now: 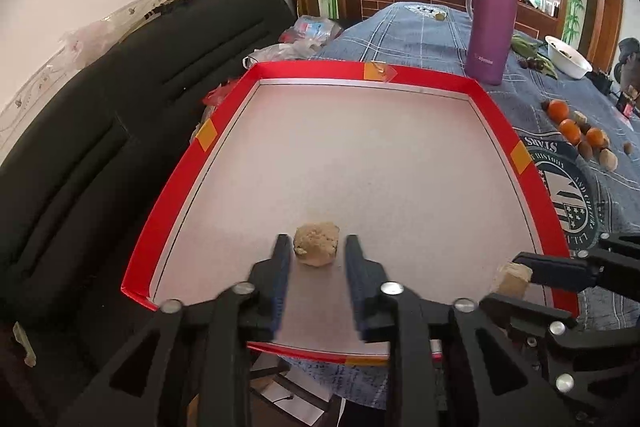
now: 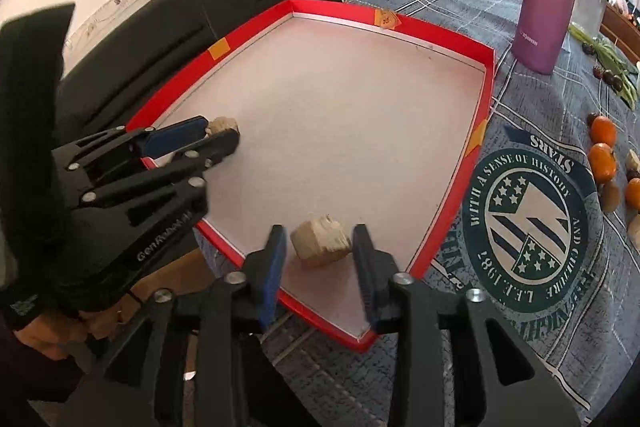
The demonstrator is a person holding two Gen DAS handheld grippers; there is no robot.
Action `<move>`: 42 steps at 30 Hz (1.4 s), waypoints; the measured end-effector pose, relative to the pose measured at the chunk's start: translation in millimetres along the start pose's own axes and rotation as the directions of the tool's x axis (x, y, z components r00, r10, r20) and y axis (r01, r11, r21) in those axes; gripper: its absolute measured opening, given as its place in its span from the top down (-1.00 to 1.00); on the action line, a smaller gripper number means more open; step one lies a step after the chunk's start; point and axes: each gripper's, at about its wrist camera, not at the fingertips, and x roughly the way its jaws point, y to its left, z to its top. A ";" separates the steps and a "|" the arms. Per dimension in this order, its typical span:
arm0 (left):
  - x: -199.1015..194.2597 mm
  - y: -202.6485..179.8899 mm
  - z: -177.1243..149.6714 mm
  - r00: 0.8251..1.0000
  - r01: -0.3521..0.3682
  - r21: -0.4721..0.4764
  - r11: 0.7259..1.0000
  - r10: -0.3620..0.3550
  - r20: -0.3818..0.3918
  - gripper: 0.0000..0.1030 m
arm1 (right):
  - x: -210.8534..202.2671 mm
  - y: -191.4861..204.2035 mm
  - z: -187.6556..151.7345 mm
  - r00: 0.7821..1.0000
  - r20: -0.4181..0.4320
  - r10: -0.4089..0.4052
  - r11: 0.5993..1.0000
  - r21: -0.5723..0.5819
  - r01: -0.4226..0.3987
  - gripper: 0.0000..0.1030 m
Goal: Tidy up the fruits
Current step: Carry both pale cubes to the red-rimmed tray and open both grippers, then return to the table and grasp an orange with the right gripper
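A red-rimmed tray [image 1: 532, 179] with a pale floor lies on the blue tablecloth. In the left wrist view my left gripper [image 1: 318, 247] is low over the tray's near edge, and a rough beige lump [image 1: 317, 243] rests on the floor between its fingertips with slim gaps on both sides. My right gripper [image 2: 320, 239] is at the tray's [image 2: 486, 83] near right corner, and a beige block [image 2: 320, 241] sits between its open fingers. Each view also shows the other tool: the right gripper [image 1: 502, 281] and the left gripper [image 2: 221, 131]. Oranges [image 1: 558, 110] and nuts [image 1: 608, 159] lie to the right.
A tall purple bottle [image 1: 492, 15] stands just behind the tray's far right corner. Beyond it are green pods [image 1: 524, 45] and a white bowl [image 1: 568, 57]. A black sofa [image 1: 100, 127] runs along the tray's left side, past the table edge. A gloved hand [image 2: 36, 267] holds the left tool.
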 end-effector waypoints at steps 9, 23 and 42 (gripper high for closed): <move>-27.7 -23.4 8.4 0.995 0.040 0.037 0.999 -0.043 0.093 -0.50 | -63.3 -60.8 -9.9 0.980 0.198 -0.023 0.992 0.128 -0.003 -0.19; -47.3 -115.0 32.2 0.977 0.158 0.229 0.961 -0.187 0.107 -0.53 | -115.5 -206.1 -21.3 0.944 0.245 -0.221 0.929 0.347 0.128 -0.20; -11.2 -193.0 76.4 0.986 0.135 0.310 0.941 -0.157 0.048 -0.53 | -56.5 -267.3 14.7 0.956 0.071 -0.285 0.925 0.284 0.254 -0.01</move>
